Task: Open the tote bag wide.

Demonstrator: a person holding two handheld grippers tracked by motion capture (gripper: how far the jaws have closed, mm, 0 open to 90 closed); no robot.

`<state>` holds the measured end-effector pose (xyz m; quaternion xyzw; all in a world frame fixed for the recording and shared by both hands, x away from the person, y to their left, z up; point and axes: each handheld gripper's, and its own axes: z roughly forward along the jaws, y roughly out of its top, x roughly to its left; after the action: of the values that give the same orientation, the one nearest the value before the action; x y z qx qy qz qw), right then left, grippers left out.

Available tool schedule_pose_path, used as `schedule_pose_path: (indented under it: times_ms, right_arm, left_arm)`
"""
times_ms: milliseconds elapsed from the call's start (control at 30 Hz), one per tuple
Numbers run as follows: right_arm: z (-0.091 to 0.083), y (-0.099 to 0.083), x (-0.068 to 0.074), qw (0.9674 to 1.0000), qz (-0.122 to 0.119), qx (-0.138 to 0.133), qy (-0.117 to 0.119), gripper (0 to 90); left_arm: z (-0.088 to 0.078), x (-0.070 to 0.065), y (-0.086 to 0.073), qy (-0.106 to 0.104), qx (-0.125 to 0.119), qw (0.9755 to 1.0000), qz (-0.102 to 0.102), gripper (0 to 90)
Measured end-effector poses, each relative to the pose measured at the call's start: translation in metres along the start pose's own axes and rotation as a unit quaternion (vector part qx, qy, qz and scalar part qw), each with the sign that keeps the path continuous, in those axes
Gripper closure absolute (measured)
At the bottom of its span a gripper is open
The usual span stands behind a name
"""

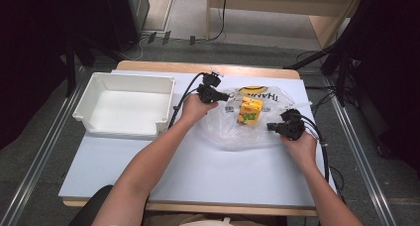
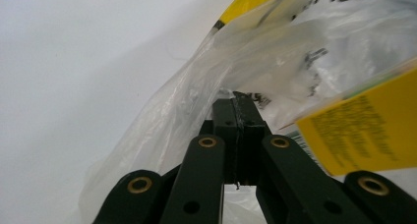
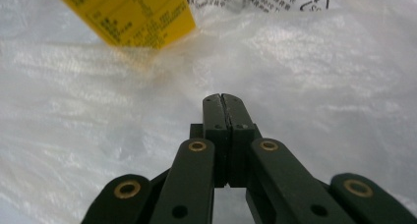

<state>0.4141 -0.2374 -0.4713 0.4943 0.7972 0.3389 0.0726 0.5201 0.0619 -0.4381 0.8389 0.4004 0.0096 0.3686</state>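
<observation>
Both claws, left (image 1: 225, 96) and right (image 1: 270, 126), clenched empty beside bag (image 1: 233, 132); carton (image 1: 249, 110) between them. Open before pinching film.

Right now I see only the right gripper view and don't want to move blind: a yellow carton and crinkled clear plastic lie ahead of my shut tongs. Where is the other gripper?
Observer: The left tongs are at the far left edge of the clear plastic bag, across the yellow drink carton from the right tongs.
Operator: Open or shut?
Observer: Shut, with the tips against the film. I cannot tell whether they pinch it.
Operator: Anything else on the pale blue table?
Observer: An empty white plastic bin stands left of the bag, apart from it.
</observation>
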Motion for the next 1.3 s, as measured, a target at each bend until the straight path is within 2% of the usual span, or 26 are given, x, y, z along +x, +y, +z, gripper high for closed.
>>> schedule_pose_path:
  times_ms: [100,267,333,500,600,800,933,1000,1067,1167,1300]
  right_arm:
    - [-0.002,-0.006,-0.001,1.0000,0.002,-0.004,0.000,90.0]
    - [-0.010,-0.018,-0.004,0.9999,0.010,-0.012,0.002,90.0]
    - [-0.014,-0.022,-0.003,0.9999,0.006,-0.011,-0.002,90.0]
    - [-0.023,-0.035,-0.003,0.9999,-0.002,-0.013,-0.005,90.0]
    - [-0.028,-0.039,-0.002,1.0000,-0.003,-0.005,-0.008,90.0]
    - [-0.032,-0.048,-0.001,0.9998,-0.004,-0.014,-0.009,90.0]
    - [-0.036,-0.053,0.000,0.9999,-0.003,-0.012,-0.007,90.0]
    - [-0.039,-0.055,-0.001,0.9999,0.000,-0.011,-0.006,90.0]
    - [-0.040,-0.054,0.000,1.0000,0.002,-0.005,-0.007,90.0]
    - [-0.040,-0.051,0.001,1.0000,-0.004,-0.001,-0.009,90.0]
    - [-0.048,-0.041,0.010,0.9997,0.001,-0.023,0.001,90.0]
  left_arm:
    - [0.009,0.003,-0.003,-0.001,0.005,1.0000,-0.006,90.0]
    - [0.013,0.005,-0.005,-0.001,0.002,1.0000,-0.009,90.0]
    - [0.015,0.007,-0.007,-0.006,0.001,0.9999,-0.016,90.0]
    - [0.016,0.006,-0.012,-0.008,0.001,0.9999,-0.013,90.0]
    - [0.018,0.007,-0.014,0.000,0.007,0.9999,-0.012,90.0]
    - [0.021,0.010,-0.018,0.010,0.006,0.9998,-0.015,90.0]
    - [0.019,0.010,-0.019,0.016,0.004,0.9997,-0.017,90.0]
    - [0.016,0.009,-0.020,0.012,0.002,0.9997,-0.023,90.0]
    - [0.012,0.006,-0.021,0.006,-0.003,0.9999,-0.015,90.0]
    - [0.008,0.003,-0.021,-0.001,-0.010,0.9998,-0.016,90.0]
    - [-0.005,-0.002,-0.017,-0.020,-0.024,0.9995,-0.007,90.0]
